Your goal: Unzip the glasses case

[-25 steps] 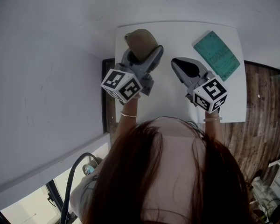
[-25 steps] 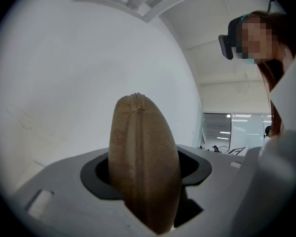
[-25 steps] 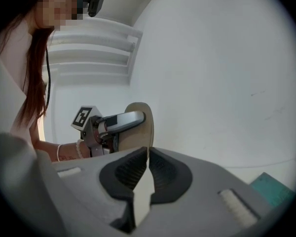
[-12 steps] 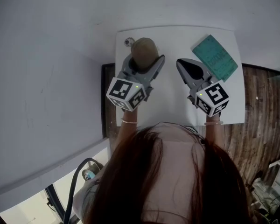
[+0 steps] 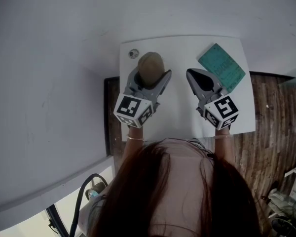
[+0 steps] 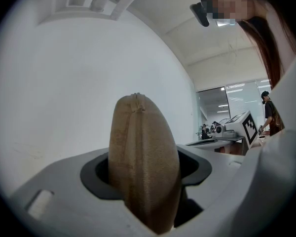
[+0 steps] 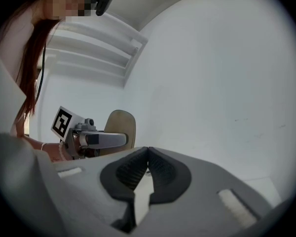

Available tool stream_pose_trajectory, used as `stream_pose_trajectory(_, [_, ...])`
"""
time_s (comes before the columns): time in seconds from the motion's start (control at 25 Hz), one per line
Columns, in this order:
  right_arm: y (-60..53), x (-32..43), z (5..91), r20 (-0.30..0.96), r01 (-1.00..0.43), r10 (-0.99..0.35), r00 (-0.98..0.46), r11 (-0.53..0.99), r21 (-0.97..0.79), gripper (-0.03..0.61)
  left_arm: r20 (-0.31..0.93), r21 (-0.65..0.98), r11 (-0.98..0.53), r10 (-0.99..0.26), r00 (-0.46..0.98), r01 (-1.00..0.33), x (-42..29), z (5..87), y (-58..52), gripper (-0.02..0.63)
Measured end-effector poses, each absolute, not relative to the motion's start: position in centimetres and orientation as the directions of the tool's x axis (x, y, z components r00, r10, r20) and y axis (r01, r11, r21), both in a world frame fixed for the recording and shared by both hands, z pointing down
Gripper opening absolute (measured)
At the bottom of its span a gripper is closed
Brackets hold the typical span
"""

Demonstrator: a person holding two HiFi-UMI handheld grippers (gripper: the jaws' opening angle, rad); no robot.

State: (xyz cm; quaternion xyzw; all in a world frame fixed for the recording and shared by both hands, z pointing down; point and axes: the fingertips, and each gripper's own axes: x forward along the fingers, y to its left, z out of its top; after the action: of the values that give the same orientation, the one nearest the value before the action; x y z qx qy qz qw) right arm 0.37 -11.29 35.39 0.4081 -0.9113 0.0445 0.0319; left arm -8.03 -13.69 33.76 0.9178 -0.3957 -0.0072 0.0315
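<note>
Tan oval glasses case [image 5: 150, 66], zipped shut, stands on end, clamped between jaws

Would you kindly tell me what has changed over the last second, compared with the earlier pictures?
The left tongs drew the case back from the far edge of the table, uncovering a small round thing at its far left corner. Their grip on the case is unchanged; the right tongs stayed shut and empty beside the teal card.

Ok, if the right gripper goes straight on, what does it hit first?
Probably nothing close. The right gripper, shut and empty, points between the glasses case and the teal booklet, over bare table. Beyond that only the white wall shows ahead; its depth is unclear.
</note>
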Motion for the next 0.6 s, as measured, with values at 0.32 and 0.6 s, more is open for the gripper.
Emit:
stream_pose_trajectory(0.32, [-10.2,1.1,35.2,0.098,-0.767,-0.761,-0.642,0.64,-0.048,0.003,0.013,0.045,-0.69,-0.723,0.691,-0.723,-8.1,33.6,-12.8,0.299])
stream_pose_trajectory(0.6, [-9.7,1.4,34.7,0.098,-0.788,-0.783,-0.614,0.615,-0.023,0.003,0.01,0.03,-0.702,-0.712,0.703,-0.711,-8.0,33.3,-12.1,0.299])
